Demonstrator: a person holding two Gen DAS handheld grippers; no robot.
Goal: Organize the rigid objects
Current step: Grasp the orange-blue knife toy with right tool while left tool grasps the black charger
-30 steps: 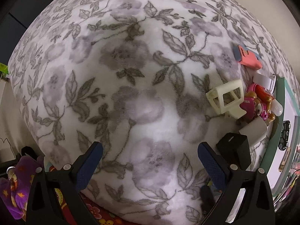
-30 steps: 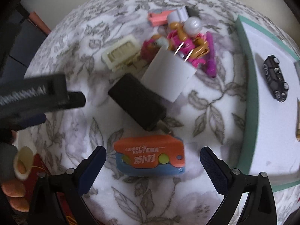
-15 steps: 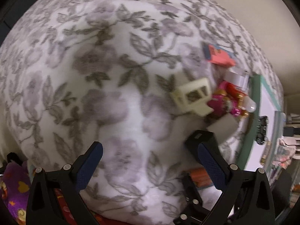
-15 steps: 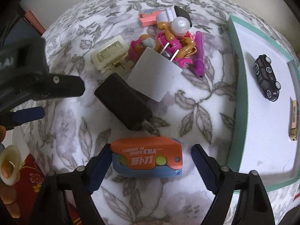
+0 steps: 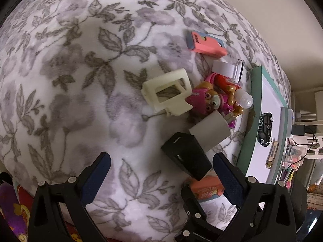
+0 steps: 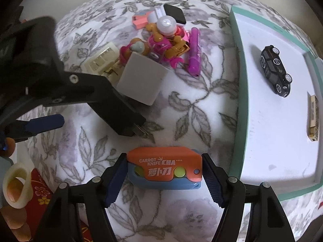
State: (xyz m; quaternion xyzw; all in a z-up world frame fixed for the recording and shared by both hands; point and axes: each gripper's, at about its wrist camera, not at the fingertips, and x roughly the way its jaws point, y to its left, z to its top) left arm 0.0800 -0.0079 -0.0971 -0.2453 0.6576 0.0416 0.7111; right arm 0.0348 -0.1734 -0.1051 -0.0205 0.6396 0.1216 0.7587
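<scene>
Carrot knife toy (image 6: 164, 170): orange over blue body, printed "CARROT KNIFE", lying flat on the floral blanket (image 6: 193, 104), near the front edge. It sits between the blue pads of the right gripper (image 6: 164, 178); both pads touch its short ends, so the gripper is clamped on it. In the left wrist view the same toy (image 5: 206, 187) shows partly, behind the left gripper's right finger.

Left gripper (image 5: 159, 173): released, fingers spread wide, nothing between them but blanket; the black charger (image 5: 186, 156) lies just ahead of its right finger.

Black charger (image 6: 123, 113): prongs pointing toward the carrot knife toy, apart from it. Partly covered by the left gripper's frame in the right wrist view.

White charger (image 6: 143, 80): leaning on the black charger's far end, touching it.

Cream plastic frame (image 5: 167, 91): beside the white charger, on the blanket.

Pink dog figure (image 5: 210, 100) and an orange-limbed figure with a clear dome (image 6: 167, 25): heaped together behind the white charger.

Magenta pen-shaped piece (image 6: 194, 54): just beside the heap.

Salmon-coloured flat piece (image 5: 206, 44) and a white block with a black face (image 6: 171, 14): farthest back.

Teal-rimmed white tray (image 6: 240, 64): right of the heap, holding a black toy car (image 6: 275, 73) and a small harmonica (image 6: 313, 118), well apart.
</scene>
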